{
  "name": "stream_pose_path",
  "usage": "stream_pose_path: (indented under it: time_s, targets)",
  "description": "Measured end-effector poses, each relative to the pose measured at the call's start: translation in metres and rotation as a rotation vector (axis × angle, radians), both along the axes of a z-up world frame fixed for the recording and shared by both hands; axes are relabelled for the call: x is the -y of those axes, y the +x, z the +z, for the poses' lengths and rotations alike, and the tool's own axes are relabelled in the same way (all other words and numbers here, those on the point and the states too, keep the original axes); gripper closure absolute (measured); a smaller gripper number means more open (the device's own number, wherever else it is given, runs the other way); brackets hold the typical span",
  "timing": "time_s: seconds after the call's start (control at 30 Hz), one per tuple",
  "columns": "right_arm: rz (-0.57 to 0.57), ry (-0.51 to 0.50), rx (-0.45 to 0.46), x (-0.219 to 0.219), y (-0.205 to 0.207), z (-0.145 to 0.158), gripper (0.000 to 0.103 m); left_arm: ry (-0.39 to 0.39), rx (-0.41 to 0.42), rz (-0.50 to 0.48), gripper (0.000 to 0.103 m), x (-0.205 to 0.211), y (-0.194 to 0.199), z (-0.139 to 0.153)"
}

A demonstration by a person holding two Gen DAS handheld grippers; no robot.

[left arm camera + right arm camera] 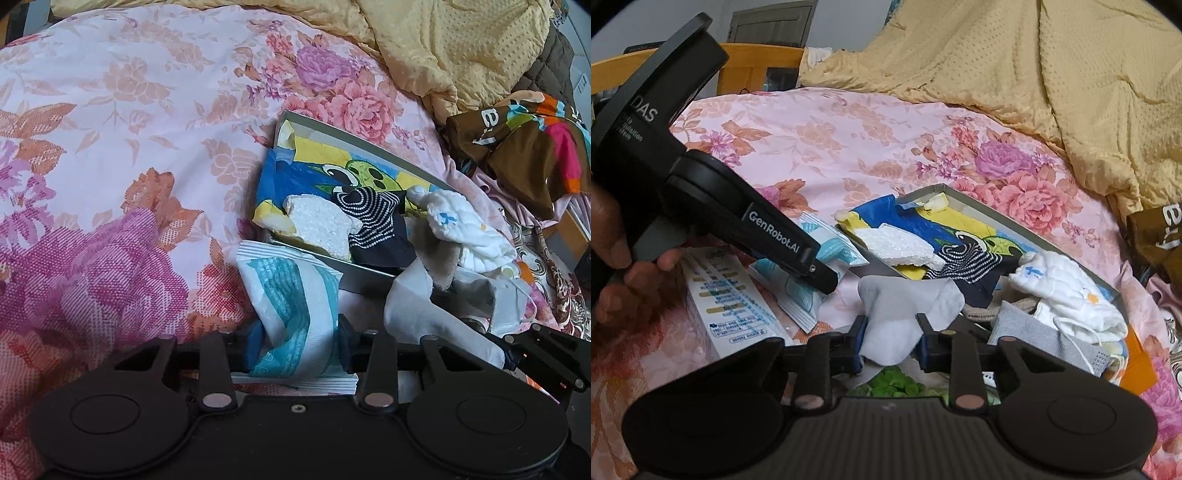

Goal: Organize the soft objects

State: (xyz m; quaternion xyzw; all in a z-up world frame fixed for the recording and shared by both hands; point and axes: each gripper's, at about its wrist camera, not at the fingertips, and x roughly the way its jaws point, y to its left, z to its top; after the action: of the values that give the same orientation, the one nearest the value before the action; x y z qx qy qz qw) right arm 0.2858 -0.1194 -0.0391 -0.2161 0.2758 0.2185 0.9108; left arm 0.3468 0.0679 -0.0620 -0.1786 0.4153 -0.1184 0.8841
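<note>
Both tools gripping | left gripper pinches tissue packet | right gripper pinches grey cloth, seemingly bound for tray

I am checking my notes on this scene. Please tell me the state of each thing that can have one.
Left claw: shut on the tissue pack.
Right claw: shut on the grey cloth.
Tray: open, holding clothes.
White cloth: crumpled, hanging partly over the tray edge.

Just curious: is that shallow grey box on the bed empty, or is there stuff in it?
Not empty. The grey box holds a white foam piece, a dark dotted cloth and a white cloth.
</note>
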Motion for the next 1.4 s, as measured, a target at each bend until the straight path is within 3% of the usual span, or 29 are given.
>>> stream_pose_path:
  time_s: [0.17,0.47,0.67,0.9,1.4]
  targets:
    - [0.007,0.023,0.018,0.002,-0.005,0.002,0.096,0.001,0.019,0.003,0.061,0.002,-0.005,0.005]
    - [-0.011,0.053,0.068,0.028,-0.026,0.018,0.097,0.021,0.089,-0.033,0.061,0.018,-0.020,0.023]
    - [-0.036,0.040,0.160,0.043,-0.020,0.025,0.097,0.037,0.142,-0.057,0.061,0.037,-0.025,0.037]
    - [-0.045,0.016,0.234,0.056,0.020,0.018,0.097,0.063,0.189,-0.062,0.061,0.056,-0.002,0.048]
    - [-0.058,0.000,0.212,0.072,0.113,0.014,0.097,0.128,0.186,-0.080,0.061,0.071,0.071,0.040]
